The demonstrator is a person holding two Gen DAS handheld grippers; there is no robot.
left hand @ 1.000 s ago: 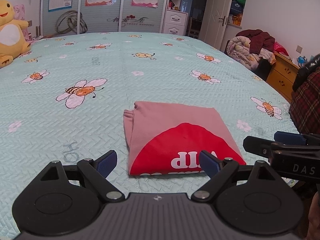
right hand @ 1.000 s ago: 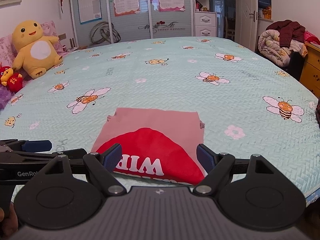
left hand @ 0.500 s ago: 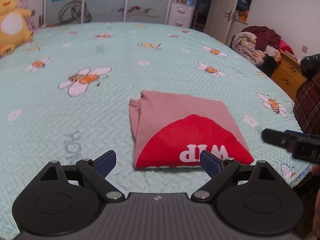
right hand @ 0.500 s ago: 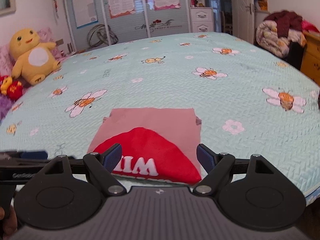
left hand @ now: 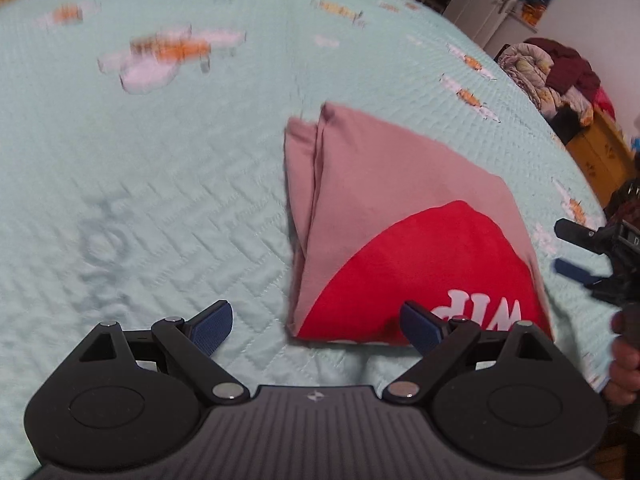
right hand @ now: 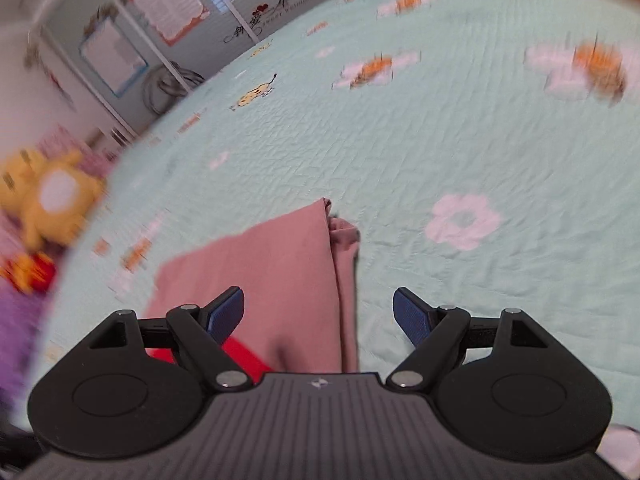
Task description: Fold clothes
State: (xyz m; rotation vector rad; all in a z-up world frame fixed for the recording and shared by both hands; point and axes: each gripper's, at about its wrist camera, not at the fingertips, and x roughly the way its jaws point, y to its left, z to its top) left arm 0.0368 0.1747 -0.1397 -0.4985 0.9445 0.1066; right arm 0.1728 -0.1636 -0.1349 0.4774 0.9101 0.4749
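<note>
Left hand-held gripper (left hand: 316, 322): jaws spread wide, blue pads apart, nothing between them; it points down at the bed.
Right hand-held gripper (right hand: 318, 312): jaws spread wide, nothing pinched; its view is tilted and blurred. In the left wrist view it shows at the right edge, just beyond the garment's right side.
Folded garment (left hand: 404, 216): a pink piece with a red patch and white lettering, lying flat on the bed. It sits ahead of the left hand-held gripper and a little to its right; the near hem lies just beyond the right blue pad, while the left pad is over bare cover. Layered pink edges show along the garment's left side.
Garment seen from the right hand-held gripper (right hand: 280, 276): its right folded edge runs up between the two pads, nearer the left one; the left pad is over pink cloth, the right pad over the cover. Whether either pad touches the cloth cannot be told. A small loose flap pokes out at the far right corner.
Bed cover (left hand: 160, 184): pale green quilted cloth printed with bees and white flowers.
Plush toy (right hand: 48, 200): yellow, blurred, far to the left of the right hand-held gripper.
Heap of bedding (left hand: 548, 72): far right of the left hand-held gripper, off the bed, beside a wooden cabinet (left hand: 596, 156).
Hand (left hand: 626, 364): partly seen at the right edge, below the right hand-held gripper.
</note>
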